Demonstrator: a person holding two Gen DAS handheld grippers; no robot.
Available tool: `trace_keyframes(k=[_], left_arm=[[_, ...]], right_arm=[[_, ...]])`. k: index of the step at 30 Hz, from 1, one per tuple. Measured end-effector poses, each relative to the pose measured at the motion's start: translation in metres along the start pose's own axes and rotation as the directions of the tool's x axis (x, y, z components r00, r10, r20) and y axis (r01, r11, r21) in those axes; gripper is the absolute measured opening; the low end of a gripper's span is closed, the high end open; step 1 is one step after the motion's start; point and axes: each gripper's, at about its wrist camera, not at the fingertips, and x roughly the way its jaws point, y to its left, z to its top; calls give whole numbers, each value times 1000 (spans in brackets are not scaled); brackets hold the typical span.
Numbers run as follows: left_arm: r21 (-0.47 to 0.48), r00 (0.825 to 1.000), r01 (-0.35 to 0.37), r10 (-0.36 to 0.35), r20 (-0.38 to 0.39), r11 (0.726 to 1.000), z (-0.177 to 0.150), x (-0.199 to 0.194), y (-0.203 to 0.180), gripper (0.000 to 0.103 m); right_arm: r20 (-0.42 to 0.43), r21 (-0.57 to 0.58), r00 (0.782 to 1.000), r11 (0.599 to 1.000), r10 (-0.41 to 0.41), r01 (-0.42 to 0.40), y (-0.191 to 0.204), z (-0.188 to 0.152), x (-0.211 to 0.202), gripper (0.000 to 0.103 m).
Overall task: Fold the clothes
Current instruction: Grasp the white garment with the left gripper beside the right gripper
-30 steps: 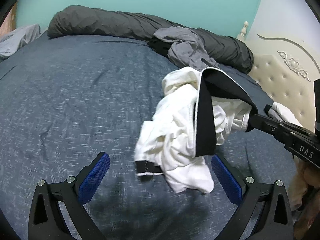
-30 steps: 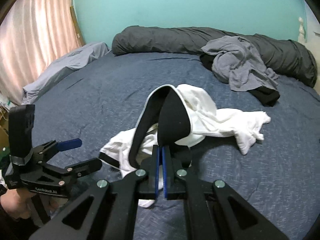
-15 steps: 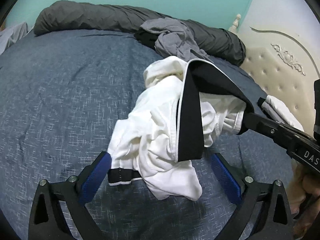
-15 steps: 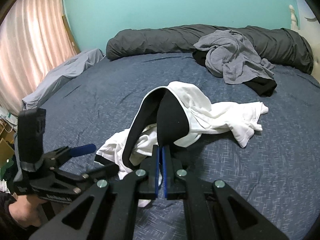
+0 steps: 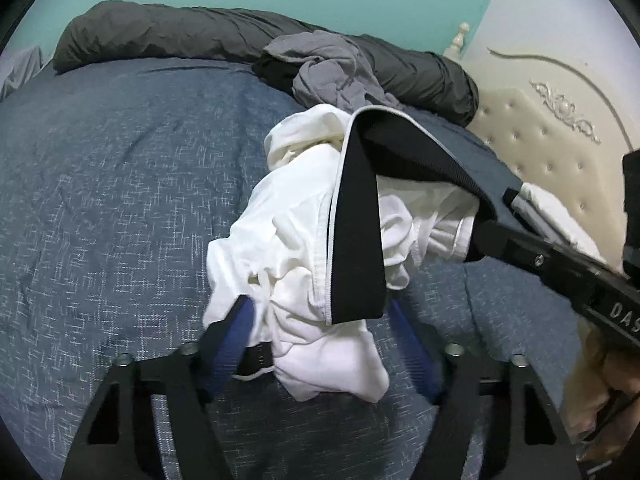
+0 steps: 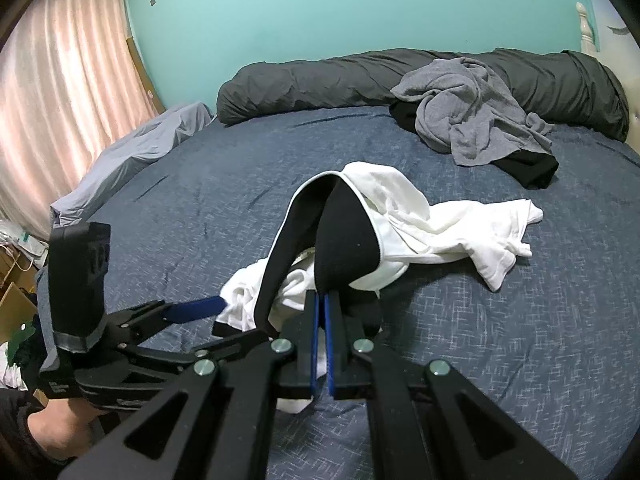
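Fingers of the right gripper (image 6: 322,312) are pressed together on the black band (image 6: 346,240) of a white garment (image 6: 440,228), lifting that band into an arch above the blue bed (image 6: 500,340). Most of the white cloth lies crumpled on the bedspread under and beyond the band, one end trailing off toward the right in the right wrist view.

Over at the left gripper (image 5: 320,344), the blue-padded fingers (image 5: 236,340) stand partly apart and have just been closing; the near, lower part of the white garment (image 5: 288,240) hangs between them, with a short black cuff strip (image 5: 256,358) just beside the left pad. Whether the pads already press the cloth cannot be told.

In the left wrist view the right gripper's black arm (image 5: 560,264) reaches in from the right side, and the band (image 5: 356,240) drapes down from it.

Farther back on the bed lie a grey garment (image 6: 472,120) on a black one (image 6: 528,168), against a long dark rolled duvet (image 6: 320,84) along the teal wall (image 6: 320,8).
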Motion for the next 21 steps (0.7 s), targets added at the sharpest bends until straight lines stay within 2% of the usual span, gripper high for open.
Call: trace_keyframes(k=[4,8,12,17,21], left_arm=[[3,1000,13,-13,-14,1000,-1,3,-1,67],[-18,999,31,-32,-17,999,-2,3,3,58],[-34,999,43,-43,-12,998,-2,3,5,55],[-10,998,50,-49,29,999,1,-11,-5,54],[-17,997,78,-78,22,997,-1,-8,-9,54]], right_arm=[[-2,4,1000,1000,5,-5,1,0,1,2],[-3,3,1000,1000,9,-9,1,-2,1,2],[-3,7,1000,1000,14,-14,1,-3,1,2],[-1,12,1000,1000,24,-24,1,-4,1,2],[4,14,1000,999,29,-29,0,-5,1,2]])
